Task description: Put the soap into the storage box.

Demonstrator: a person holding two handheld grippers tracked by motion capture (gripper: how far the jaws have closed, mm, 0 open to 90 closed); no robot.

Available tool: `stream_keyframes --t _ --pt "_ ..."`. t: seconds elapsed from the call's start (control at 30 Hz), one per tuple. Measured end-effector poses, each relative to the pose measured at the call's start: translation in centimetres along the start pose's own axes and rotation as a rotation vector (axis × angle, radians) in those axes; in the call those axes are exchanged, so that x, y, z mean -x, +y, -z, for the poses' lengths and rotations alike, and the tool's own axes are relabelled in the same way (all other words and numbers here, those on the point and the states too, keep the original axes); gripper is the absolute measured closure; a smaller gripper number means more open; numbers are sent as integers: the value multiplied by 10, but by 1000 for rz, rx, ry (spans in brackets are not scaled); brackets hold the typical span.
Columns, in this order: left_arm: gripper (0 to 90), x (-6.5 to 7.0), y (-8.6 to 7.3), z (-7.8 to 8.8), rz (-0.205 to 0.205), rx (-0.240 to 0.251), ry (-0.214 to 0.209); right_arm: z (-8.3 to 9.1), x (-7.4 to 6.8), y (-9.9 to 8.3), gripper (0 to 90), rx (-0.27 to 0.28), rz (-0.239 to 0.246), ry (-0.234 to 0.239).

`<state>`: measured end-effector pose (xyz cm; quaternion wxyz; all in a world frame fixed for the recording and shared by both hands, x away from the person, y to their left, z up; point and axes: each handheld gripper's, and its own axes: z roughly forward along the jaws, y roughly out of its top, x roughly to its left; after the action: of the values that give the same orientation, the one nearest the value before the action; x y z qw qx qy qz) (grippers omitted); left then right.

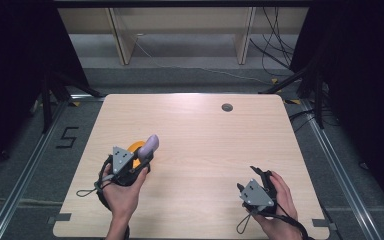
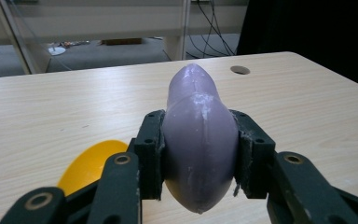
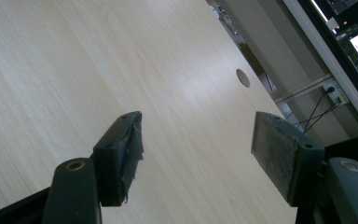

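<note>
Left gripper (image 1: pixel 147 154), left-centre of the high view, clenched on a purple eggplant-shaped toy (image 1: pixel 151 144); toy's tip points toward upper right of frame, held above the bench (image 1: pixel 205 150); in the left gripper view the toy (image 2: pixel 199 149) sits squeezed between both pads, rounded end toward the camera, narrower end away. Yellow-orange dish (image 1: pixel 136 148) lies on the bench just beneath and beside that gripper; lower left in the left gripper view (image 2: pixel 91 163). Right gripper (image 1: pixel 252 177), lower right of the high view, jaws spread wide, nothing between them; bare wood under its pads (image 3: pixel 121 154). Round cable hole (image 1: pixel 227 107) near the bench's far edge.
</note>
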<state>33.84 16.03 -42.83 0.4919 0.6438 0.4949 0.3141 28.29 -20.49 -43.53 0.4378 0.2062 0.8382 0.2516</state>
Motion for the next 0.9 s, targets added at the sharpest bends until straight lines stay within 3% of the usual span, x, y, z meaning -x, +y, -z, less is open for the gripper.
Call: stream_keyframes --t 0.07,0.47,0.9 --pt "588 -3 0 0 2 4 19 0 -1 0 344 -4 -17 6" --pt "587 -23 -15 -12 9 -29 135 0 -1 0 344 -2 -13 4" --pt "587 -37 -30 -34 7 -99 181 -1 0 0 344 2 4 6"
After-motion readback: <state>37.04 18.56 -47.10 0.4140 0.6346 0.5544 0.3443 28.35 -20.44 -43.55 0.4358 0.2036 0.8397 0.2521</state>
